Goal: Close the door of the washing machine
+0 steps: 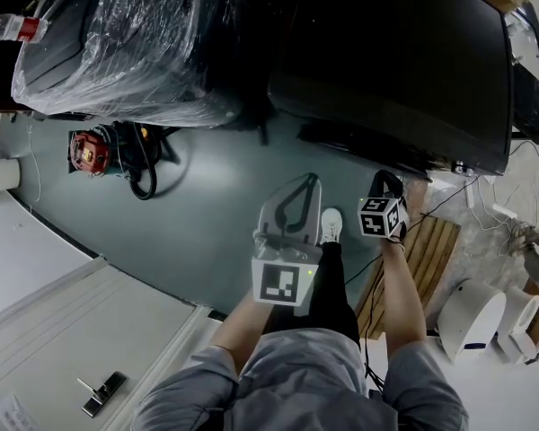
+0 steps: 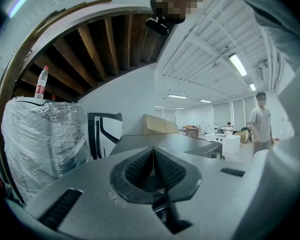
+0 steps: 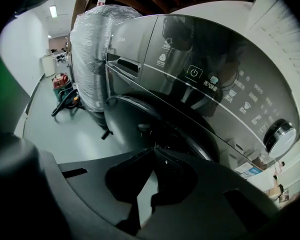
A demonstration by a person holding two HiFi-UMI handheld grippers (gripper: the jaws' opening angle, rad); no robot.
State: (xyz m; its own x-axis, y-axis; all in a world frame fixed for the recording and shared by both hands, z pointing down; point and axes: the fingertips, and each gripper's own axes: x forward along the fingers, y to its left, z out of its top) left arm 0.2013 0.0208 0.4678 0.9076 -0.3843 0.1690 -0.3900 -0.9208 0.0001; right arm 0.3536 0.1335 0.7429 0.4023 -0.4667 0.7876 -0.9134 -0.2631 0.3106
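The dark washing machine [image 1: 395, 61] stands at the upper right of the head view. In the right gripper view its glossy control panel [image 3: 225, 84] and knob [image 3: 280, 134] show above the round door [image 3: 140, 111]. I cannot tell whether the door is fully latched. My black right gripper [image 3: 153, 149] is shut and empty, with its tips just in front of the door's dark window. From above, this right gripper [image 1: 386, 182] hangs before the machine's front edge. My pale grey left gripper [image 1: 298, 191] is shut and empty. Its left gripper [image 2: 153, 151] view looks level across the machine's top [image 2: 165, 141].
A plastic-wrapped appliance [image 1: 126, 43] stands left of the machine, with a bottle [image 1: 13, 27] beside it. A red machine with a black hose [image 1: 94, 151] sits on the floor. A wooden pallet [image 1: 413, 259], cables and a white cylinder [image 1: 472, 317] lie on the right. A person [image 2: 262, 124] stands far off.
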